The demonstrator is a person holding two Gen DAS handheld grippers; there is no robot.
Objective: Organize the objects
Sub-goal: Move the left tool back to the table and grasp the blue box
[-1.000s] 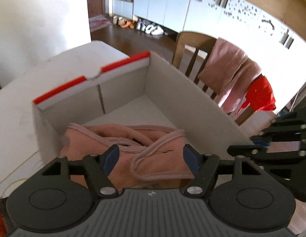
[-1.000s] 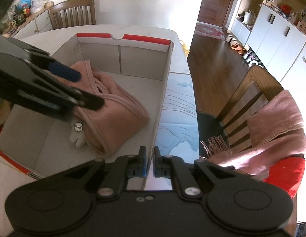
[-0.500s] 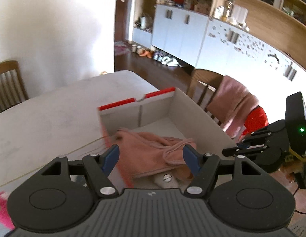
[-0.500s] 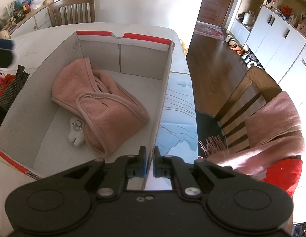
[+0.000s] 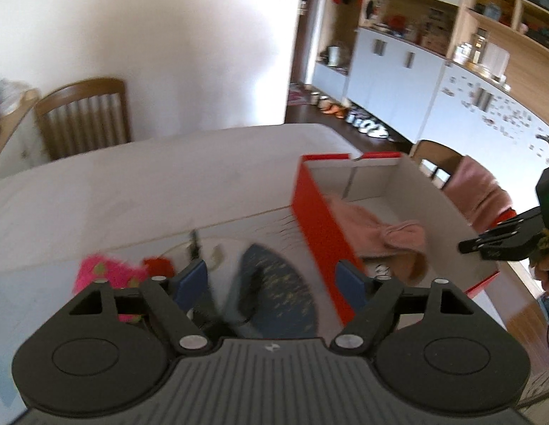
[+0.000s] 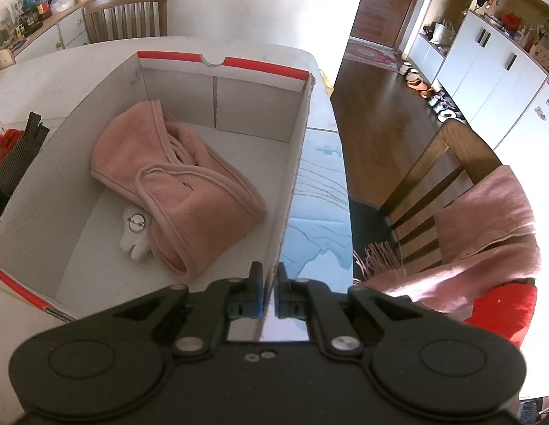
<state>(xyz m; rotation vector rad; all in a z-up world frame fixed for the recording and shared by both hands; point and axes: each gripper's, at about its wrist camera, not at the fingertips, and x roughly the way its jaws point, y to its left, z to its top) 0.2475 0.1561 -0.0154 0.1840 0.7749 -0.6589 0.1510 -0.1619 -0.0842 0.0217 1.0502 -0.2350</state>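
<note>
I am pinching the cardboard box (image 6: 295,163) wall with my right gripper (image 6: 270,295), steadying it, while my left gripper (image 5: 274,279), empty, jaws opening, should be centring over the dark blue pouch (image 5: 274,283).

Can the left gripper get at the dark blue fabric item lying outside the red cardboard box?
Probably yes: the left gripper, jaws opening and empty, faces the dark blue fabric item with nothing between.

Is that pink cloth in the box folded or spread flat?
Loosely folded: the pink cloth lies bunched in layers on the box floor.
</note>
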